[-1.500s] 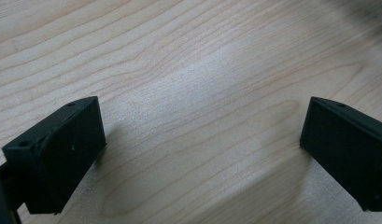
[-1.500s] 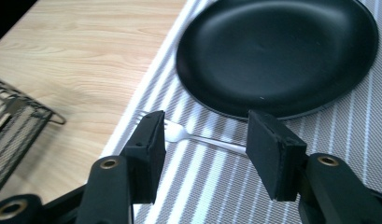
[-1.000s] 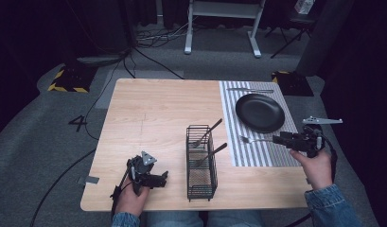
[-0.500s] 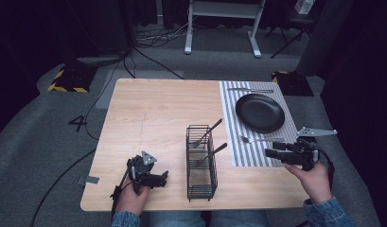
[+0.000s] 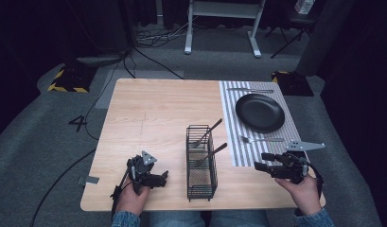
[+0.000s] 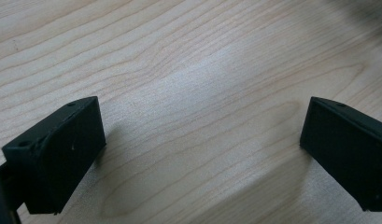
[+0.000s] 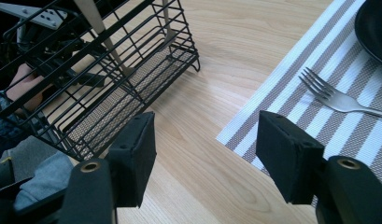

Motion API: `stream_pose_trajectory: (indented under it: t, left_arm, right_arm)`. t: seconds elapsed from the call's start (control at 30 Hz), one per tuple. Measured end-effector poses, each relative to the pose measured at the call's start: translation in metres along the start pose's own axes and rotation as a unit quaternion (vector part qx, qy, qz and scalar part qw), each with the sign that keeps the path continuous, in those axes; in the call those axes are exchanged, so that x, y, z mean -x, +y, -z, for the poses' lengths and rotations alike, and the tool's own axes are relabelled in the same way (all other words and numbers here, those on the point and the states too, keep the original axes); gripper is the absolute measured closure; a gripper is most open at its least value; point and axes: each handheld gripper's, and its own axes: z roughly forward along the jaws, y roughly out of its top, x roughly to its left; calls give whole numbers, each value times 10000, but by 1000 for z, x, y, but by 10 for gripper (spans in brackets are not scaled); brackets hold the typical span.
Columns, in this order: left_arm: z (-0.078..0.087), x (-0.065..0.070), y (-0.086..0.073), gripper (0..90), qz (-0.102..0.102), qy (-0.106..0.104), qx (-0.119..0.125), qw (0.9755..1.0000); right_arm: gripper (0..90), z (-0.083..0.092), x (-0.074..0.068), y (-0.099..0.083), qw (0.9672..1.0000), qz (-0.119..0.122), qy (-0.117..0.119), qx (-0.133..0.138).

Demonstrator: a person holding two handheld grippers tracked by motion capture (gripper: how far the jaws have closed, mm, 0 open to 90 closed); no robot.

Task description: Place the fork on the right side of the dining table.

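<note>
A black wire basket [image 5: 200, 163] stands near the table's front edge with two utensils [image 5: 207, 132] leaning in it, handles up. A fork [image 5: 262, 139] lies on the striped placemat [image 5: 231, 142] in front of a black plate [image 5: 259, 112]. My right gripper [image 5: 263, 161] hovers open at the mat's near corner, pointing left toward the basket, nothing between its jaws. In the right gripper view the basket [image 7: 109, 84] is ahead on the left, the fork [image 7: 333, 95] on the right. My left gripper [image 5: 161, 177] rests open on bare wood left of the basket.
Another piece of cutlery [image 5: 250, 90] lies at the placemat's far end behind the plate. The wooden table [image 5: 153, 113] is bare on its left half. Cables and a stand's legs [image 5: 219, 28] are on the floor beyond the table.
My right gripper has drawn back from the fork toward the front edge and slightly left; the fork stays on the mat. The left gripper has not moved.
</note>
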Motion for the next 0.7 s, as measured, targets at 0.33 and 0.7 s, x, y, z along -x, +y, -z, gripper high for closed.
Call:
stream_pose_trajectory:
  t: [0.33, 0.7]
  left_arm:
    - [0, 0, 0, 2, 1, 1, 0, 10000]
    - [0, 0, 0, 2, -1, 1, 1, 10000]
  right_arm:
    - [368, -22, -1, -21, 9986, 328, -275, -306]
    - [370, -42, 1, -41, 9975, 343, -339, -509]
